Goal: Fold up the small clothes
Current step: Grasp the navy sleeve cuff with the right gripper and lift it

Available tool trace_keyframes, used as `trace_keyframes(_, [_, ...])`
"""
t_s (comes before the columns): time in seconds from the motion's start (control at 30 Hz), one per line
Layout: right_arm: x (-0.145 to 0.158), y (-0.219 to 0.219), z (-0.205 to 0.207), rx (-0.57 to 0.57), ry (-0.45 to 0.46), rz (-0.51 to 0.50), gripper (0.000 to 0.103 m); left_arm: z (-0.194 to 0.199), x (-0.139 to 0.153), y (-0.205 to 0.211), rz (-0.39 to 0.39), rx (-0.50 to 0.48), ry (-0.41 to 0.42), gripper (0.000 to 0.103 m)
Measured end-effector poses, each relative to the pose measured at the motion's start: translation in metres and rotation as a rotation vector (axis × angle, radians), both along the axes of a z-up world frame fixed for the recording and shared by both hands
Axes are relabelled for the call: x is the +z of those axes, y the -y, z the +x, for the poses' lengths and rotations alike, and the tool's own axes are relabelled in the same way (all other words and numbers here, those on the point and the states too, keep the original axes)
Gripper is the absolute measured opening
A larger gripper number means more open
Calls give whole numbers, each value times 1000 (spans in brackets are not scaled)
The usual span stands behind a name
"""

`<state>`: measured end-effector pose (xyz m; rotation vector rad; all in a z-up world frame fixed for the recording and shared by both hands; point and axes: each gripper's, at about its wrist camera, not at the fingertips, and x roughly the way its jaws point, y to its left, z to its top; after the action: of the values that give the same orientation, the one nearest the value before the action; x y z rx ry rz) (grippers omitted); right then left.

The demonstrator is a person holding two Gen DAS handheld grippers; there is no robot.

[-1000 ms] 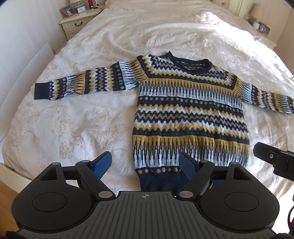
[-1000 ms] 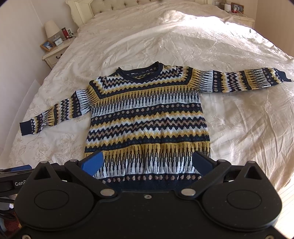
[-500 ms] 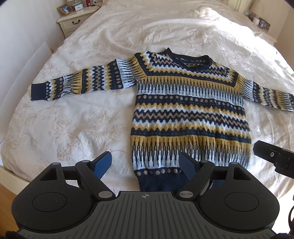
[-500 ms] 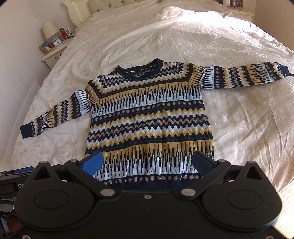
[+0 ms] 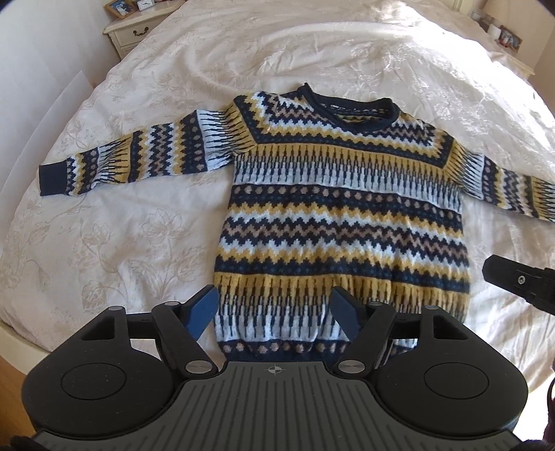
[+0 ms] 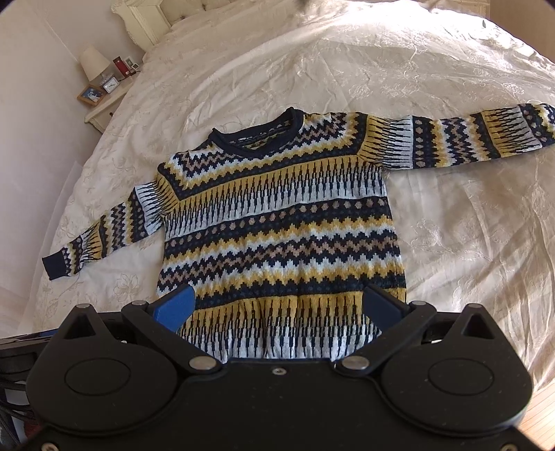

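A small knitted sweater (image 5: 341, 208) (image 6: 281, 229) with navy, yellow, white and tan zigzag bands lies flat and face up on the bed, both sleeves spread out sideways. Its left cuff (image 5: 52, 178) is navy; the right sleeve (image 6: 478, 138) stretches toward the right edge. My left gripper (image 5: 274, 310) hovers open above the hem's left half, nothing between its blue fingers. My right gripper (image 6: 279, 307) hangs open over the lower middle of the sweater, also holding nothing. The right gripper's black body (image 5: 520, 281) shows at the right edge of the left wrist view.
The cream floral bedspread (image 5: 121, 243) (image 6: 468, 243) covers the whole bed. A white nightstand (image 5: 135, 31) (image 6: 104, 111) with frames, a clock and a lamp (image 6: 94, 64) stands at the head end, left side. Wooden floor (image 6: 541, 399) shows past the bed's near edge.
Both grippers have moved forward and lower over the sweater, which now fills more of each view. Both stay open. The sweater has not moved.
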<state>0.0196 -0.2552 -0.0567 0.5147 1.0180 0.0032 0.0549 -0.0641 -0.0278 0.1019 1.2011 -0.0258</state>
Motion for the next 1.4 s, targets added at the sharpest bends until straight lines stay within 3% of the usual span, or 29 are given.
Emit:
trace_keyframes(0.2, [-24,84,23,-39,15,15,102,22,-3,42,-19,-3,3,66])
trace_keyframes(0.43, [-52,212,38,-195,-5,-130,101,43,-6,91,-23,-13,28,66])
trace_keyframes(0.53, [-60,265,41,-254,-11,-172,94,49,-9,107,-9,-6,34,65])
trace_keyframes(0.73, [-85,362,47,-383,-58,-168,82,60,-18,126,-85,20,23,64])
trace_keyframes(0.97, [-124,420,48,-504,-113,-69,72,66,-24,136,-45,43,11,64])
trace_keyframes(1.2, [-138,445,53,-568,-44,12,71,69,-27,131,-25,81,-4,64])
trace_keyframes(1.3, [-143,455,56,-581,-20,52,48,68,-28,129,-23,91,-7,64])
trace_keyframes(1.33, [-144,457,57,-583,-23,65,28,67,-29,128,-23,93,-7,64])
trace_keyframes(1.37, [-145,457,58,-585,-21,80,18,66,-29,127,-23,94,-8,64])
trace_keyframes(1.4, [-144,456,59,-588,-11,85,16,65,-30,125,-23,96,-10,64])
